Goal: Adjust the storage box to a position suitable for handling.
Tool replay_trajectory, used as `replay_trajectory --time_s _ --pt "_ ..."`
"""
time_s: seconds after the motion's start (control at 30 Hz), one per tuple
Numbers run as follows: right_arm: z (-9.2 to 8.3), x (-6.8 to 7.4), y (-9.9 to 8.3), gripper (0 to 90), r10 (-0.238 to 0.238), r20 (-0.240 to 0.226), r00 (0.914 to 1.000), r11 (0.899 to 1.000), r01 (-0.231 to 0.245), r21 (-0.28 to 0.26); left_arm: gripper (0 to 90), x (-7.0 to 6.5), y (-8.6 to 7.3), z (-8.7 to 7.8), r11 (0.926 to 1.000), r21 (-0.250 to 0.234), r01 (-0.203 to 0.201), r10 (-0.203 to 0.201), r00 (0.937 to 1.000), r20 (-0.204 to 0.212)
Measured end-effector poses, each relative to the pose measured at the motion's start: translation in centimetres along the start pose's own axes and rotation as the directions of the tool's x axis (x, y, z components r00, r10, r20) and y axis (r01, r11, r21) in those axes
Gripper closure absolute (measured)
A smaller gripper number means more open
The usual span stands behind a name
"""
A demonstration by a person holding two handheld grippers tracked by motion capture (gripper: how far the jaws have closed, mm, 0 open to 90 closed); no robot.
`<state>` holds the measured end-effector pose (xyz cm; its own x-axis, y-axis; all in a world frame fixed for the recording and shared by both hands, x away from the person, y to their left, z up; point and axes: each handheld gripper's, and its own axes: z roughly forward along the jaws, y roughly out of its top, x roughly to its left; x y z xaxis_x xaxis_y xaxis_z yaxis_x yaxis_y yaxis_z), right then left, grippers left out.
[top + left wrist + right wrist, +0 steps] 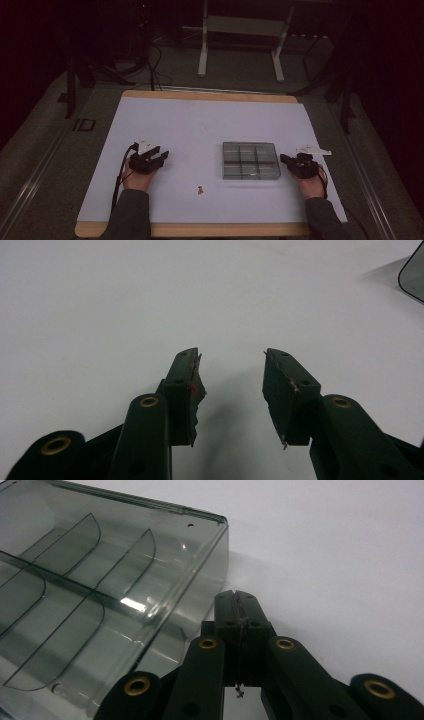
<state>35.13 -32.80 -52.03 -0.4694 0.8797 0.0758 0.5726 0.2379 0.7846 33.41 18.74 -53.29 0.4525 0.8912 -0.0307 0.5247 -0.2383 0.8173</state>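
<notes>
Forearms in dark sleeves enter the high view from six o'clock, each hand carrying a gripper. Left gripper (159, 156), at about nine o'clock of the white mat (200, 125), has its jaws spread wide with nothing between them; its own view shows bare mat beyond the worn pads (192, 390). Right gripper (284, 159), at about three o'clock, has its jaws pressed together on nothing, tips just beside the short right wall of the clear compartment box (250, 160).

The box lies flat and open-topped near the mat's centre-right, its long axis running nine to three o'clock across the table, its partitions dividing it into two rows of cells that appear empty. A small brown item (200, 190), too small to identify, lies on the mat at about seven o'clock of the box, well apart from both grippers.

Judged step: steadying or nudging the box with the closed right tips. To do this well, contact should fall low on the wall and near its middle, so that the light box slides without pivoting or tipping; the left gripper, already open, could brace the opposite short wall.
</notes>
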Motion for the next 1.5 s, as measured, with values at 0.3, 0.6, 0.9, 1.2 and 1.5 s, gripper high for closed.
replay_trajectory --time_s 0.3,0.6,0.9,1.2,1.5 --pt "0.3 0.3 0.2 89.6 -0.004 -0.016 0.9999 1.000 0.004 0.003 58.6 0.0 0.0 0.1 1.0000 0.005 -0.003 0.003 1.0000 0.003" --pt "0.7 0.7 0.2 89.9 -0.015 -0.036 0.9992 1.000 0.016 0.023 58.5 0.0 0.0 0.1 1.0000 0.005 -0.001 0.001 1.0000 0.002" --pt "0.8 0.7 0.1 90.0 -0.004 -0.043 0.9991 1.000 0.005 0.029 58.5 -0.1 0.0 0.1 1.0000 0.009 -0.003 0.003 1.0000 0.003" --pt "1.0 0.8 0.1 90.0 -0.004 -0.041 0.9992 0.999 0.005 0.034 58.6 -0.1 0.0 0.2 0.9999 0.011 -0.003 0.003 1.0000 0.004" --pt "1.1 1.2 0.1 90.0 -0.014 -0.049 0.9987 0.999 0.016 0.043 58.6 -0.1 0.0 0.2 0.9999 0.010 -0.004 0.004 1.0000 0.004"
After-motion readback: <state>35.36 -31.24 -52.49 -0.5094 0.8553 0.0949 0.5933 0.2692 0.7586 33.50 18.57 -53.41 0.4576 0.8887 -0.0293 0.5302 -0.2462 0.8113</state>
